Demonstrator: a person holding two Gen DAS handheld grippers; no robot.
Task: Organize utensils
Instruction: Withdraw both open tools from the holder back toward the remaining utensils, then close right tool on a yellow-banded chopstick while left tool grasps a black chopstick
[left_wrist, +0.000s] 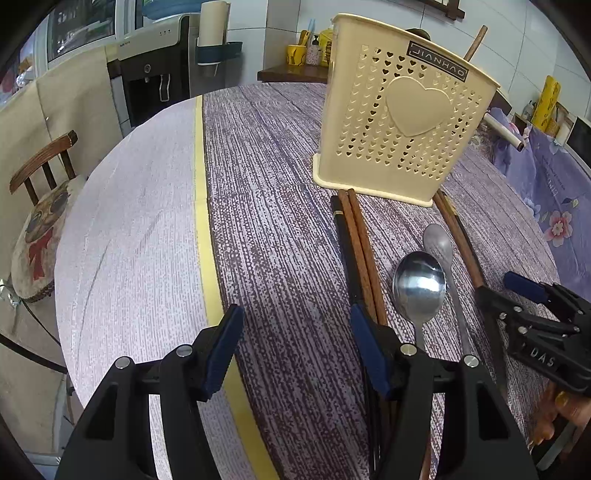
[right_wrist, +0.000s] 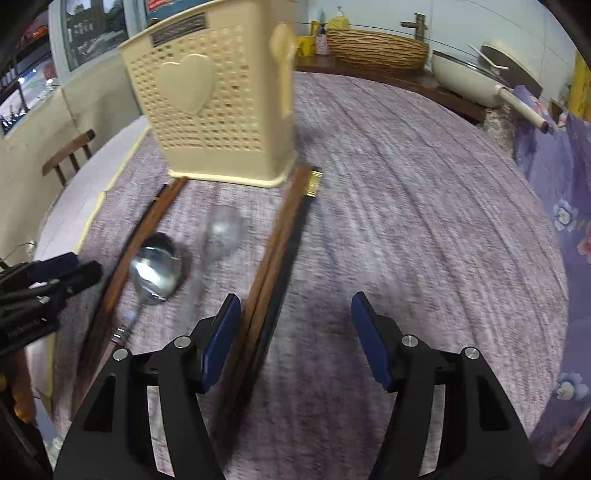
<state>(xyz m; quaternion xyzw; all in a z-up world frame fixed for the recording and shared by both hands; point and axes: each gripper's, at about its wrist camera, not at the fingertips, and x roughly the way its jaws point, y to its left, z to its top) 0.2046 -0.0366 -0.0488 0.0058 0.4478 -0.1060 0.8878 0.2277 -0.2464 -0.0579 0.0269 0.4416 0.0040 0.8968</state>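
A cream perforated utensil holder (left_wrist: 400, 118) with a heart stands upright on the table; it also shows in the right wrist view (right_wrist: 218, 107). In front of it lie brown and black chopsticks (left_wrist: 356, 254), two metal spoons (left_wrist: 419, 284) and a second set of chopsticks (left_wrist: 461, 243). My left gripper (left_wrist: 295, 350) is open and empty, its right finger beside the left chopsticks. My right gripper (right_wrist: 295, 339) is open and empty, its left finger next to the right-hand chopsticks (right_wrist: 280, 254). The spoons (right_wrist: 157, 269) lie to its left. The right gripper shows in the left view (left_wrist: 502, 291).
The table has a purple mottled cloth (left_wrist: 280, 229) with a yellow stripe (left_wrist: 201, 206). A wooden chair (left_wrist: 40, 206) stands at the left. A wicker basket (right_wrist: 376, 48) and a white pan (right_wrist: 476, 79) sit at the far edge. A floral cloth (right_wrist: 561, 206) lies at the right.
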